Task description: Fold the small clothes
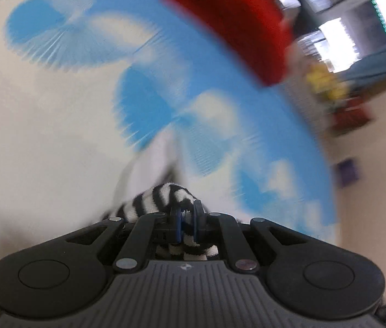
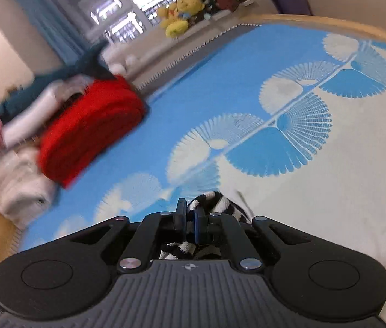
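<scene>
A black-and-white striped small garment (image 1: 160,199) is pinched in my left gripper (image 1: 187,218), whose jaws are shut on the cloth; more of it hangs behind the fingers. The left wrist view is motion-blurred. My right gripper (image 2: 190,218) is shut on another part of the striped garment (image 2: 214,202), which bunches just beyond its fingertips. Both grippers hold the cloth above a blue-and-white patterned bed cover (image 2: 261,114). Whether the garment touches the cover is hidden.
A folded red cloth (image 2: 89,128) lies on the cover, also in the left wrist view (image 1: 234,24). A pile of white and dark clothes (image 2: 15,142) sits beside it. A yellow plush toy (image 2: 179,13) and windows stand beyond the bed's wooden edge (image 2: 329,22).
</scene>
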The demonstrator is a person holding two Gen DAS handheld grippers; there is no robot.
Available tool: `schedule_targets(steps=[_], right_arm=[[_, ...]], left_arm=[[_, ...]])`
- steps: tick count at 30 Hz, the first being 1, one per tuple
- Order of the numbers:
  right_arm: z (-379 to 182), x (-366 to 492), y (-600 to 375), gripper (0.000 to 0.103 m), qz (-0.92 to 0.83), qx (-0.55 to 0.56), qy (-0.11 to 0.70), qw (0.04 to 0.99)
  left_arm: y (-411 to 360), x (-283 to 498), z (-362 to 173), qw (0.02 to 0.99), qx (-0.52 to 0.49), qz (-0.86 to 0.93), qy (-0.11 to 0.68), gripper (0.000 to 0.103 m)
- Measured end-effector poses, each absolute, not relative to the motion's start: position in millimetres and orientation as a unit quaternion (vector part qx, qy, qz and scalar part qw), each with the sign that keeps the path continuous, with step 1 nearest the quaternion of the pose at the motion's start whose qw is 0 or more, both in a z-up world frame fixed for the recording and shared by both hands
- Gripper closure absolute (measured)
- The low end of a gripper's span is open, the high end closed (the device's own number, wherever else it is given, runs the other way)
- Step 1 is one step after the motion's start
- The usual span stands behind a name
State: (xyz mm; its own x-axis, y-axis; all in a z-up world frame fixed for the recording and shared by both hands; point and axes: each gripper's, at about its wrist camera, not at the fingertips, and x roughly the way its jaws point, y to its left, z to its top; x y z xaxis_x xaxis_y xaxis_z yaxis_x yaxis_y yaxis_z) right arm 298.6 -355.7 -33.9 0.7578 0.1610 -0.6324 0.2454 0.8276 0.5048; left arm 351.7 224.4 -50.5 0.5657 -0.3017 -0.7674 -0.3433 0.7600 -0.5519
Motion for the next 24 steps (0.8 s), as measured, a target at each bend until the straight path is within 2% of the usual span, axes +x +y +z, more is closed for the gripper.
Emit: schedule_targets(steps=[6,8,9,10,12,14,16,19,21,24], right_arm=[[-54,341,-350,0.099,-0.033,0.295,0.358,0.885],[-58,348,-349,0.098,-0.038,0.3,0.352,0.886],[-60,349,-350,0.093,-0.042,0.305,0.351,0.884],[-62,351,-352,0.09,-0.05,0.314,0.349,0.881],[-61,353,-355,0.079,-0.049,0.328,0.336,0.882],[-56,355,-357,0.078,-0.048,0.326,0.325,0.887],[-51,353,-356,0.073,-0.037,0.32,0.322,0.891],[-50,354,-346,0.063,-0.006,0.287,0.347,0.893],[-58,357,-332,0.057,0.031,0.261,0.392,0.881],[-76,358,-310,0.057,0.064,0.263,0.449,0.851]], left_arm=[[225,393,-48,0.823,-0.352,-0.005,0.445,0.093],[229,400,-48,0.823,-0.375,-0.004,0.427,0.081],[231,402,-46,0.825,-0.383,-0.005,0.416,0.074],[233,405,-43,0.827,-0.389,-0.005,0.407,0.072],[237,406,-41,0.832,-0.395,-0.013,0.389,0.072],[237,406,-32,0.839,-0.386,-0.026,0.383,0.072],[230,404,-25,0.848,-0.354,-0.038,0.392,0.066],[204,404,-25,0.857,-0.251,-0.059,0.446,0.057],[185,402,-36,0.848,-0.209,-0.084,0.479,0.057],[173,402,-52,0.826,-0.232,-0.103,0.503,0.057]])
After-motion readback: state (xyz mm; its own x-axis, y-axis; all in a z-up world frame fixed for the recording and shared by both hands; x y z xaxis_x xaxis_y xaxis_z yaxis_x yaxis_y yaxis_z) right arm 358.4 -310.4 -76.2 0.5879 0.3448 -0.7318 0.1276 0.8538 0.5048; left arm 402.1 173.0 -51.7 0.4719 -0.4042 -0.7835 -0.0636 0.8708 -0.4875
